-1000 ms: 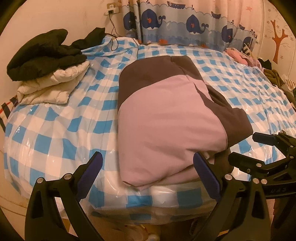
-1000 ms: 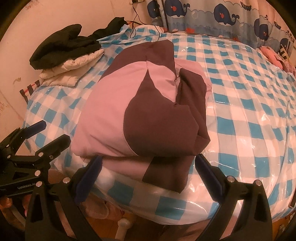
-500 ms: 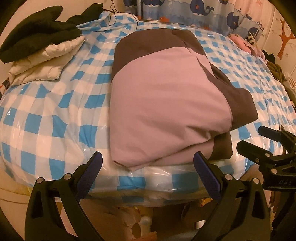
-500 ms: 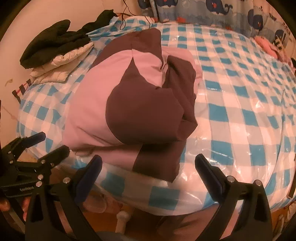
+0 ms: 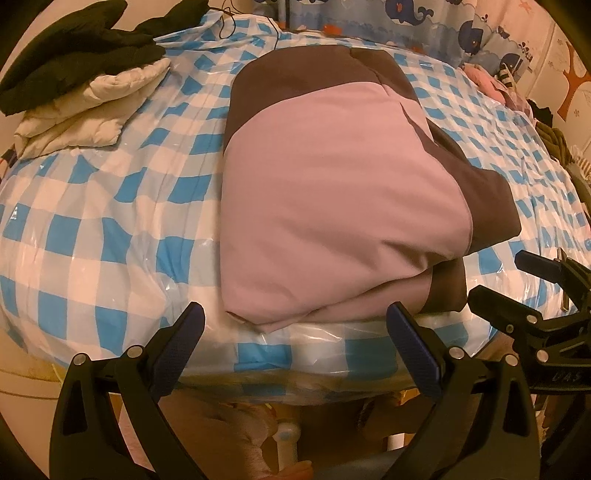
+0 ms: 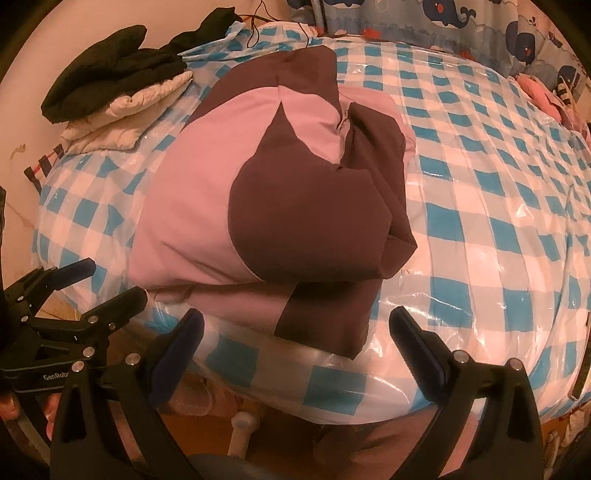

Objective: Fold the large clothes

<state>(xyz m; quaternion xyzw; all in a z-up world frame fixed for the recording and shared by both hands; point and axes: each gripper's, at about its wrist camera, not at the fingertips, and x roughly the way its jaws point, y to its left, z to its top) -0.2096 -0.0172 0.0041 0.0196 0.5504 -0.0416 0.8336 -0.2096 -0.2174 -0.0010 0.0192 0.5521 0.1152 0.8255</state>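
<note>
A pink and dark brown garment (image 5: 332, 192) lies folded in a thick bundle on the blue-and-white checked, plastic-covered table (image 5: 92, 229); it also shows in the right wrist view (image 6: 266, 199). My left gripper (image 5: 295, 328) is open and empty, just short of the bundle's near edge. My right gripper (image 6: 295, 332) is open and empty, at the bundle's near brown corner. Each gripper shows in the other's view: the right one (image 5: 517, 280) at right, the left one (image 6: 88, 284) at left.
A folded black garment (image 5: 74, 48) on a cream padded one (image 5: 92, 107) sits at the far left of the table. A whale-print curtain (image 5: 424, 22) hangs behind. Pink clothes (image 6: 539, 92) lie at the far right. The table's near edge (image 6: 332, 384) is below the grippers.
Both grippers have moved in closer to the folded bundle and lower towards the table's near edge. Both stay open and the garment has not moved.
</note>
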